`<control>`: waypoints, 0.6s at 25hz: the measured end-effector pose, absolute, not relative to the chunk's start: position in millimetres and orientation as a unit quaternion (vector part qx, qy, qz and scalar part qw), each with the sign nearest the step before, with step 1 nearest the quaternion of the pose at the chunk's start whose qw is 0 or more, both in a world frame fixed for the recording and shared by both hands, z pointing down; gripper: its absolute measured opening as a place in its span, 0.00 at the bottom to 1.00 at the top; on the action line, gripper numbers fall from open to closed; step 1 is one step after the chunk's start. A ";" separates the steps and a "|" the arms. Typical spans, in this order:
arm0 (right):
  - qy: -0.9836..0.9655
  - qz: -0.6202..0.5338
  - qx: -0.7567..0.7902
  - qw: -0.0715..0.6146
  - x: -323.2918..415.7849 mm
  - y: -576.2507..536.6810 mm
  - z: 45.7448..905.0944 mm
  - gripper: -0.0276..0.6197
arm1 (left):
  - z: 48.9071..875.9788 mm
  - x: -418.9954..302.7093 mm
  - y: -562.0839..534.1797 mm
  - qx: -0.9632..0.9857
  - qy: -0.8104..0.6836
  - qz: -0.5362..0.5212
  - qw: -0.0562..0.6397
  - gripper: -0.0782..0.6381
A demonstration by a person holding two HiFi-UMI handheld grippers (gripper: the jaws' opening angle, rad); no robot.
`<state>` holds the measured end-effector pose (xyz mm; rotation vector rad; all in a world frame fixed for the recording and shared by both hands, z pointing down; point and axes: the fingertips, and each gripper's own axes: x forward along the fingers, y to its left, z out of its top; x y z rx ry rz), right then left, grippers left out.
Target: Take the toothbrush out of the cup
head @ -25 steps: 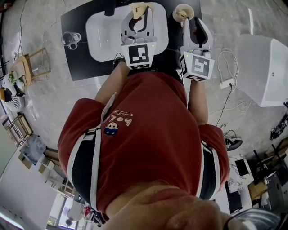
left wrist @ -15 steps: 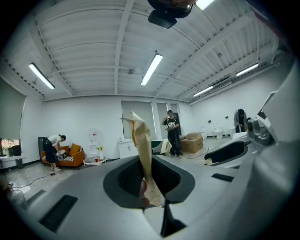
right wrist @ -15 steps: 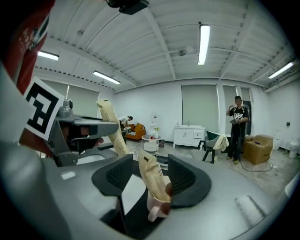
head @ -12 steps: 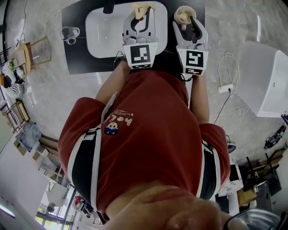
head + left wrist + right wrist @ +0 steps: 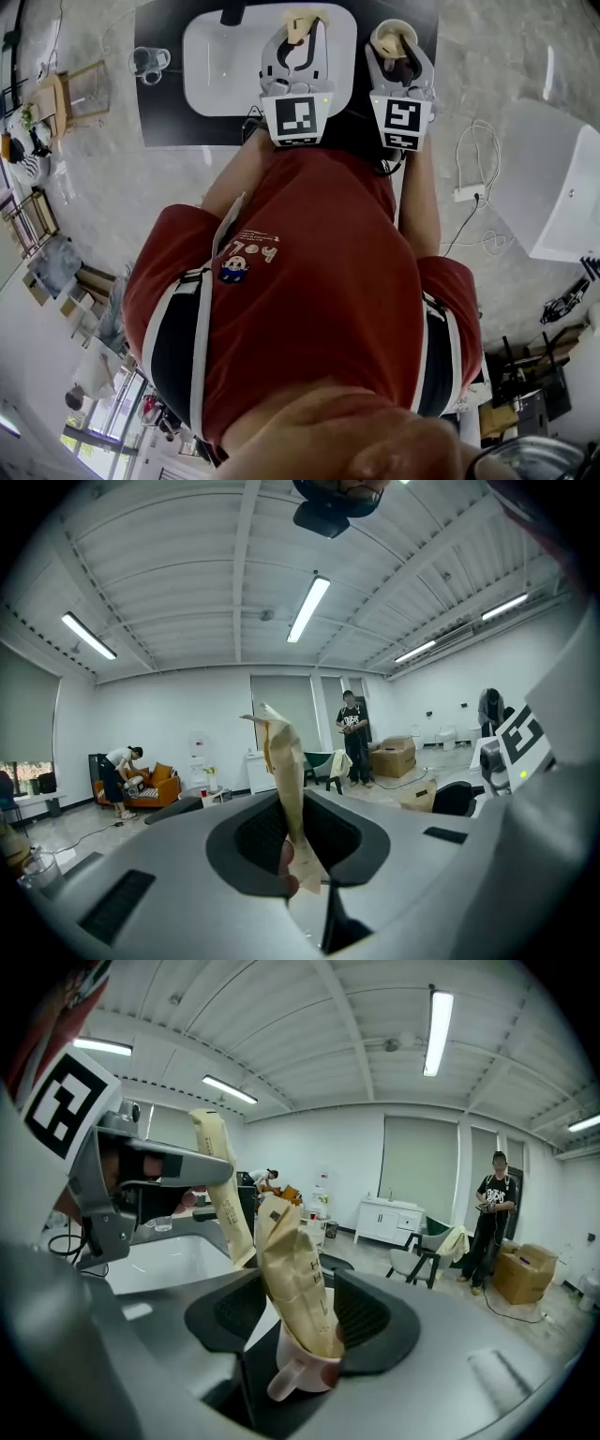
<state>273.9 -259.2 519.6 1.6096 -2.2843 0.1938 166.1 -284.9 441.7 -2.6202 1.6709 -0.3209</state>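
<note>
Left gripper view: left gripper (image 5: 298, 853) fingers pinch one wrapped toothbrush (image 5: 285, 761), already out. Right gripper (image 5: 302, 1314) fingers stand spread, cup (image 5: 305, 1374) between them; second toothbrush (image 5: 295, 1269) inside awaits removal.

Wrapped toothbrush (image 5: 286, 789) clamped in the left gripper (image 5: 298, 42) above the basin (image 5: 220, 80), cup (image 5: 300, 1377) with a second packet (image 5: 295, 1269) in it placed between the right gripper's (image 5: 300, 1321) parted jaws, right of the basin, glass (image 5: 147, 62) at the counter's (image 5: 159, 117) left end.
</note>
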 end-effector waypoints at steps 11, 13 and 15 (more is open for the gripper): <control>-0.785 0.068 0.595 0.158 281.4 -264.5 517.4 0.16 | 439.6 161.6 -284.1 -0.841 0.531 -0.107 0.010 0.17; -0.780 0.066 0.602 0.158 283.1 -265.7 515.2 0.15 | 438.1 160.5 -285.0 -0.841 0.530 -0.105 0.010 0.17; -0.775 0.062 0.609 0.159 285.8 -266.6 511.5 0.14 | 435.4 159.9 -285.9 -0.842 0.529 -0.102 0.011 0.17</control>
